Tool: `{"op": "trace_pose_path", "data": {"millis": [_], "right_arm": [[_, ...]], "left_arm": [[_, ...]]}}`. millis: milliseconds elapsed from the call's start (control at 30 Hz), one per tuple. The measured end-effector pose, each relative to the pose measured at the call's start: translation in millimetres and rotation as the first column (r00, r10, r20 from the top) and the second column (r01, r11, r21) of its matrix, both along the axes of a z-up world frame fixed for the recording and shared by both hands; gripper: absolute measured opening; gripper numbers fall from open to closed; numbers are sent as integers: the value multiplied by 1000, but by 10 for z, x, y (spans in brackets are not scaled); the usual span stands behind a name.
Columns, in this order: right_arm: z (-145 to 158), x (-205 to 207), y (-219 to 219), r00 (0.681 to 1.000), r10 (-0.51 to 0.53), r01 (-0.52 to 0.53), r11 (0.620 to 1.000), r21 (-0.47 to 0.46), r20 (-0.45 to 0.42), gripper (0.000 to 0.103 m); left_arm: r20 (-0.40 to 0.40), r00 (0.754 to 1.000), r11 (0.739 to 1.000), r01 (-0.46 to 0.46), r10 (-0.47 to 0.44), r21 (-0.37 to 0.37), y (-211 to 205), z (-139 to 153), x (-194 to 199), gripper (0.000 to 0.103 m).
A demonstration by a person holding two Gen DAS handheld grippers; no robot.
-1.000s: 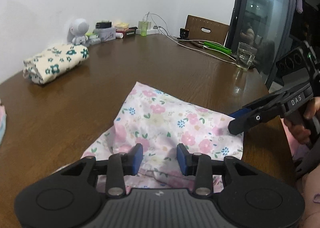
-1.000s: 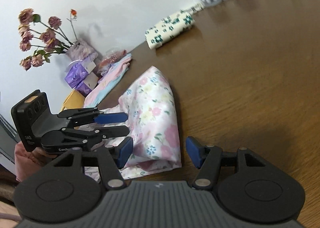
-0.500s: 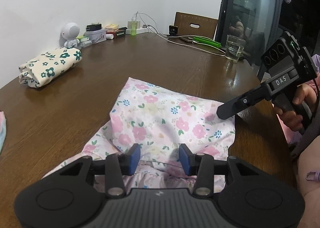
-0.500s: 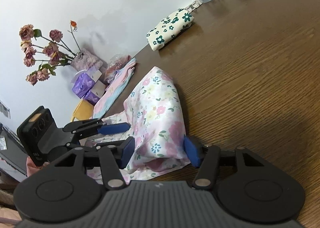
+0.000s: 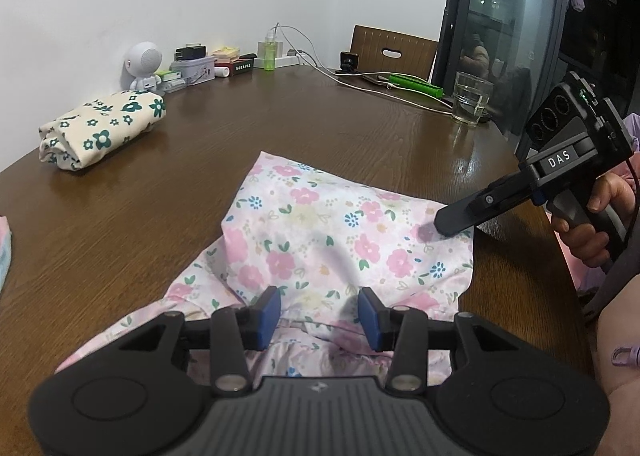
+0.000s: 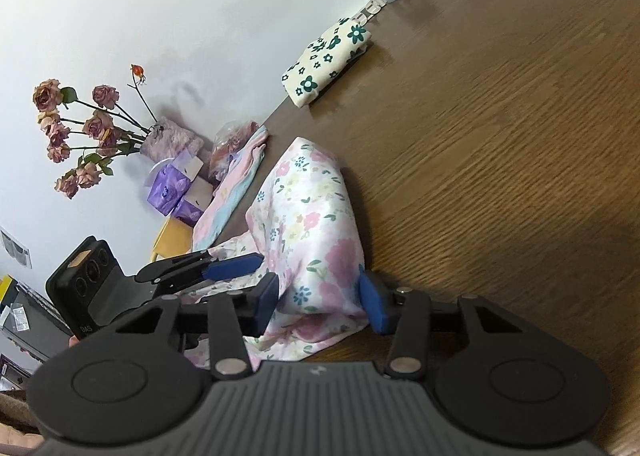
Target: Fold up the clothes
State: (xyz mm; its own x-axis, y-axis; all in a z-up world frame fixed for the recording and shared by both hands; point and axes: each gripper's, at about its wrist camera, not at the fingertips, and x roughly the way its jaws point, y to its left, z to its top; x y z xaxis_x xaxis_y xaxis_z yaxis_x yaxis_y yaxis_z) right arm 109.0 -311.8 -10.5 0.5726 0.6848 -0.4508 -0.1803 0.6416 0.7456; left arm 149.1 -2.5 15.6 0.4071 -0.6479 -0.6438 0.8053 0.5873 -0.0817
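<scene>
Two black handheld grippers with blue pads, the left gripper (image 5: 319,314) and the right gripper (image 6: 319,298), each had jaws apart, straddling the pink floral cotton garment (image 5: 320,240), presumably to pinch and fold it. It lay on the brown wooden table (image 5: 168,184) at six o'clock; one folded cream, green-flowered cloth (image 5: 102,128) sat at ten o'clock.

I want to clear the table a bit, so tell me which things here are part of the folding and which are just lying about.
Part of the folding:
pink floral garment
left gripper
right gripper
folded green-flowered cloth
pastel clothes pile

Just lying about:
glass
robot figure
dried roses
tissue packs
green bottle
</scene>
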Motion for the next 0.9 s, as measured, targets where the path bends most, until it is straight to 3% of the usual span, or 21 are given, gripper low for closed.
{"op": "trace_pose_path", "data": {"millis": [200, 367, 800, 900], "right_arm": [[-5, 14, 14, 1000, -1, 2, 1000, 7, -10, 41], [-24, 45, 107, 999, 26, -25, 1000, 13, -24, 31], [-29, -42, -13, 998, 1, 1, 1000, 29, -55, 30], [-70, -5, 14, 997, 5, -2, 999, 40, -79, 17]], "left_arm": [[-4, 1000, 1000, -1, 1, -8, 14, -5, -1, 41], [-3, 1000, 1000, -3, 3, -7, 14, -7, -4, 42], [-3, 1000, 1000, -11, 11, -11, -3, -9, 5, 42], [-2, 1000, 1000, -15, 15, -12, -17, -7, 0, 43]]}}
